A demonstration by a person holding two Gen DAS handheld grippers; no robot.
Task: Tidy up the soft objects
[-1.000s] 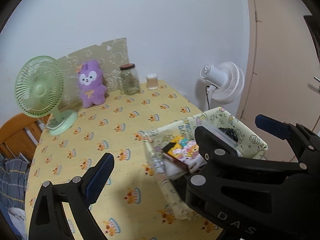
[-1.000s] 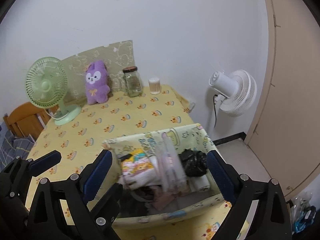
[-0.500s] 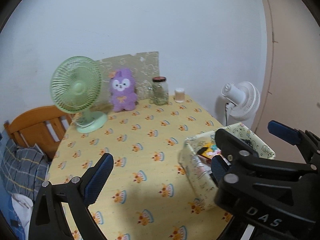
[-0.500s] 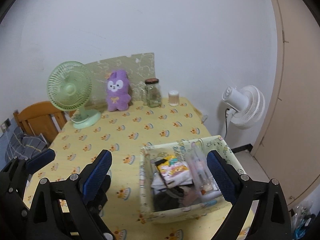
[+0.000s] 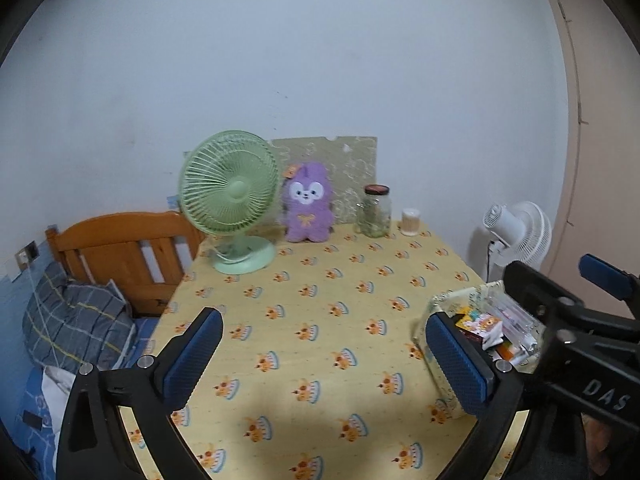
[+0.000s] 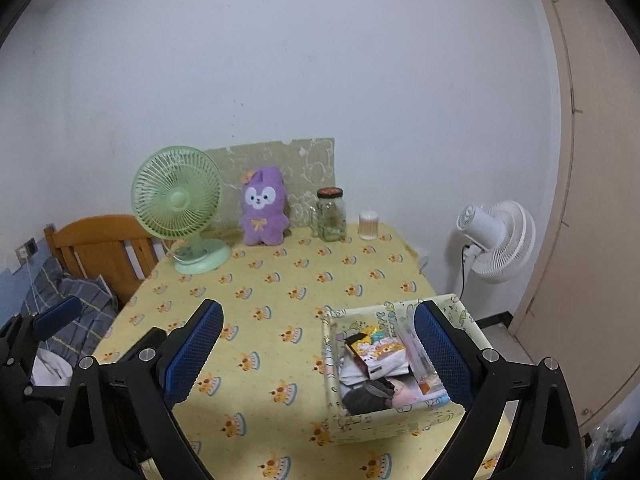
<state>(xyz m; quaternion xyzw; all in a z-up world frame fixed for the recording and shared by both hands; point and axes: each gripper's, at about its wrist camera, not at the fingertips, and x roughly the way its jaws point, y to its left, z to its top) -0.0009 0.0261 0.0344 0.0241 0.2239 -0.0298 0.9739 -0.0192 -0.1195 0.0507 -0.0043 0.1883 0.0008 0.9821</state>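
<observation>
Nearest the cameras, above the front edge of the table [image 6: 280,420], both tools hang with nothing between their blue pads. The left gripper [image 5: 320,352] has its jaws opening, already very wide, over bare yellow cloth printed with small cakes. The right gripper [image 6: 316,344] is also spread wide; from its own camera its right finger [image 6: 442,354] overlaps the fabric box [image 6: 360,426] in the picture, but the pads do not press on it.

That fabric box stands on the table's front right corner, open at the top and filled with soft packets: a colourful cartoon pouch [image 6: 378,350] on top, a clear pencil-case-like sleeve beside it, and dark and white cloth items below. In the left wrist view the box [image 5: 440,380] lies to the right of the left gripper, partly behind the black frame of the right one.

Beyond the box the cloth is bare up to the back edge of the table. There, from left to right, stand a green desk fan [image 6: 178,208], a purple plush toy [image 6: 264,208] leaning upright on a patterned board [image 6: 308,164], a glass jar [image 6: 331,214] with a dark lid, and a small white container [image 6: 368,225].

Off the table's left side are a wooden bed headboard [image 5: 120,248] and a checked pillow [image 5: 76,320]; off its right side stands a white floor fan [image 6: 496,240] near a beige door.
</observation>
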